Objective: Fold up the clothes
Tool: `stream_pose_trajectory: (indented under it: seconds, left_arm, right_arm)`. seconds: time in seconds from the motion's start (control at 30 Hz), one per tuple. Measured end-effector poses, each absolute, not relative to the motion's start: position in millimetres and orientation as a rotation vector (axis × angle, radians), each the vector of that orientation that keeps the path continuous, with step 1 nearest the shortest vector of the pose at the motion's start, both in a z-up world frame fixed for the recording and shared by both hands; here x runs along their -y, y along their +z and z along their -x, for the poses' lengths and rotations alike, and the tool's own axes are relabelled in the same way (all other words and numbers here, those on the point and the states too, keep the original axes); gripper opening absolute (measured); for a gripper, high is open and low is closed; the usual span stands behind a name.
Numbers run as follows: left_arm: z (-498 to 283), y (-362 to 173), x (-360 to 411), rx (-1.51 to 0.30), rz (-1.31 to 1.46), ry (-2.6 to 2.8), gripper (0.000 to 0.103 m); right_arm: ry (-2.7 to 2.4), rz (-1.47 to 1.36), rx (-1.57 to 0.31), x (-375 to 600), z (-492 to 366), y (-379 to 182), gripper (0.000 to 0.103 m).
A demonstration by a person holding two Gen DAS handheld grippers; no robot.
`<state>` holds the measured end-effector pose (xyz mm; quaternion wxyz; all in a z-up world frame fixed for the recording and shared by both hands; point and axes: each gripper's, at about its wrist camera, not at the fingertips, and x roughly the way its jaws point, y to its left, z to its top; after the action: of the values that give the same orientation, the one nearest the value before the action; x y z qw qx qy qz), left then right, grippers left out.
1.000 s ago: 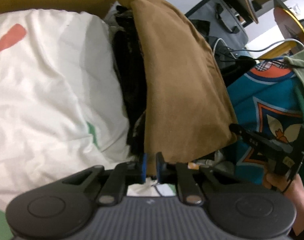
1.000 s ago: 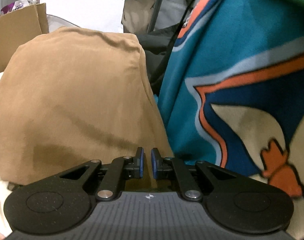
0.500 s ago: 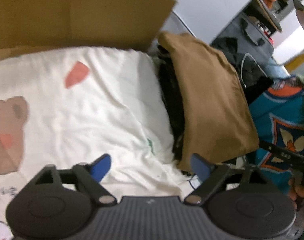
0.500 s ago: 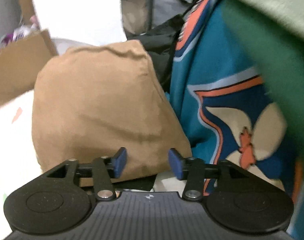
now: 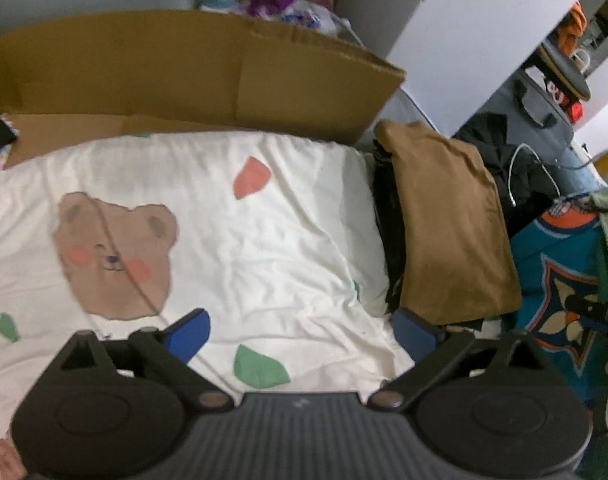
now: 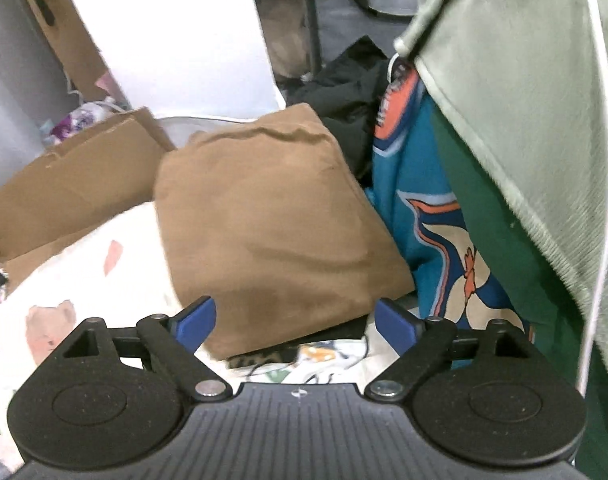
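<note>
a: what has just changed?

b: a second ago both pairs of jaws were pinched nearly shut low at the near edge of the folded tan-brown cloth garment (image 6: 271, 216). now the left hand-held gripper (image 5: 299, 330) and the right hand-held gripper (image 6: 293, 322) are opening wide with nothing between the pads, and both look down on it from higher up

a: meaning?

b: i'd judge this piece is finished. it lies folded on a dark pile (image 5: 388, 216) beside the white bear-print bedding (image 5: 239, 232)

a: anything hard to make out?

b: what's under the brown piece is mostly hidden. the teal patterned fabric (image 6: 416, 208) and the pale green garment (image 6: 516, 80) run off the frame, so i can't tell which is next
</note>
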<state>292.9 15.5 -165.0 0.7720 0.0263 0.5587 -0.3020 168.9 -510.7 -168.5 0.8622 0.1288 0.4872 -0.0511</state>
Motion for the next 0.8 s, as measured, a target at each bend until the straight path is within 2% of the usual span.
stream_pose_trajectory:
  seconds: [0.4, 0.8]
  left_arm:
    - [-281.4, -61.1, -73.9, -1.124, -0.032, -0.575, 0.102]
    - [-242.2, 14.6, -119.8, -1.054, -0.092, -0.549, 0.103]
  right_arm:
    - [-0.040, -0.307, -0.957, 488.5, -132.0, -68.0, 0.093]
    - [0.058, -0.262, -0.942, 442.9, -94.5, 16.2, 0.096]
